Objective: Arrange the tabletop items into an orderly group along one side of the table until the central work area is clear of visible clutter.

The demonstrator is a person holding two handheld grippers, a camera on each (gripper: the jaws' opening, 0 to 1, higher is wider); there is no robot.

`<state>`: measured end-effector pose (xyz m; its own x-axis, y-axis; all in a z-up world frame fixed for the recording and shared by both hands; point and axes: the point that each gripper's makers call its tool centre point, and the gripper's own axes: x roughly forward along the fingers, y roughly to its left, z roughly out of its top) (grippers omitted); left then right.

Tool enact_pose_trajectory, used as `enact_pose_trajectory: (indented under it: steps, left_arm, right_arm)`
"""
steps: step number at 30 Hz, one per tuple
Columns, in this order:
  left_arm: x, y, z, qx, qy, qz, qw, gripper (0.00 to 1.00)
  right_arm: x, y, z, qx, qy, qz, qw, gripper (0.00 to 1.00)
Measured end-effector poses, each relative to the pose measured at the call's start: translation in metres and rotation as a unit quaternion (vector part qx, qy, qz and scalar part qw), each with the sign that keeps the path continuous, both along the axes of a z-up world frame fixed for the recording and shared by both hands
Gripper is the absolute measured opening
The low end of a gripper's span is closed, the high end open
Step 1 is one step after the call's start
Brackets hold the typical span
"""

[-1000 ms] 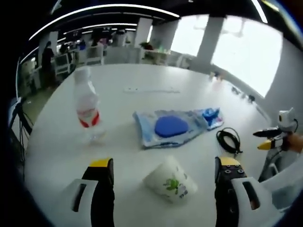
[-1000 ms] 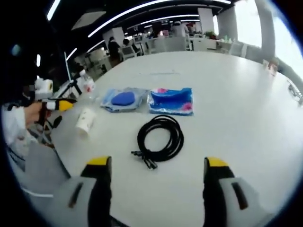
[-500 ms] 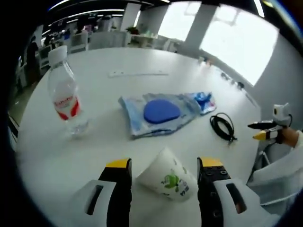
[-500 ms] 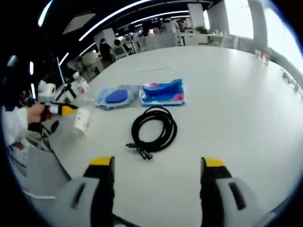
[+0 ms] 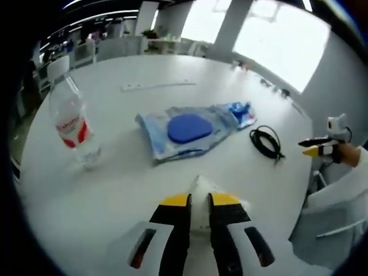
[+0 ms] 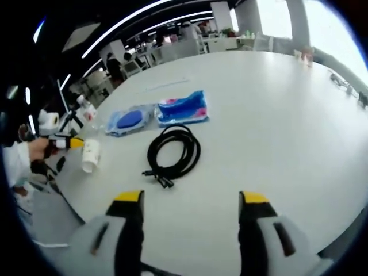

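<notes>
The white worktop (image 6: 276,103) carries everything. Taking the coiled black cable (image 6: 172,152) as landmark: beyond it lie a blue packet (image 6: 183,108) and a pouch with a blue disc (image 6: 127,121), with a water bottle (image 5: 70,121) further off. The paper cup (image 6: 90,155) lies well to its left, clamped by the left hand-held gripper (image 5: 198,208). The right hand-held gripper (image 6: 191,198) hangs just before the cable, jaws apart.

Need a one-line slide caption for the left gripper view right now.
Left gripper shut on paper cup, with bottle, blue pouch and coiled cable beyond.
</notes>
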<state>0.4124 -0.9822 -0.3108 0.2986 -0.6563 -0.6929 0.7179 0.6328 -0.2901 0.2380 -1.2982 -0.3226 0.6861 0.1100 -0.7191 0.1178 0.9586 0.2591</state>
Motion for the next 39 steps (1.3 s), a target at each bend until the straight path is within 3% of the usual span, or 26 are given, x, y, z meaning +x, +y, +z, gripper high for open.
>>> enact_pose_trajectory:
  steps: [1,11,16,26,30,35,39]
  left_arm:
    - [-0.001,-0.001,0.002,-0.012,0.011,0.007,0.9998,0.0]
    - [-0.008,0.0,0.008,-0.02,0.019,0.019,0.9994,0.0]
    - [-0.003,0.001,0.028,-0.019,-0.02,0.014,0.9995,0.0]
    - [0.019,0.007,0.047,-0.007,-0.089,0.017,0.9959,0.0]
    - [0.029,0.007,0.057,0.016,-0.144,-0.004,0.9894,0.0]
    - [0.042,0.007,0.062,0.034,-0.185,-0.015,0.982,0.0]
    - [0.051,0.006,0.067,0.07,-0.233,-0.047,0.9688,0.0]
  right_arm:
    - [0.0,0.0,0.0,0.001,-0.001,-0.002,1.0,0.64]
    - [-0.003,-0.002,0.0,0.008,-0.004,-0.013,0.9999,0.63]
    - [-0.006,-0.003,-0.002,0.013,-0.003,-0.019,0.9997,0.62]
    - [-0.005,-0.002,0.0,0.02,-0.009,-0.025,0.9995,0.61]
    - [-0.004,-0.003,0.0,0.02,-0.01,-0.025,0.9995,0.6]
    - [-0.004,-0.003,0.0,0.022,-0.009,-0.027,0.9993,0.6]
    - [-0.007,-0.005,-0.003,0.022,-0.006,-0.029,0.9993,0.59]
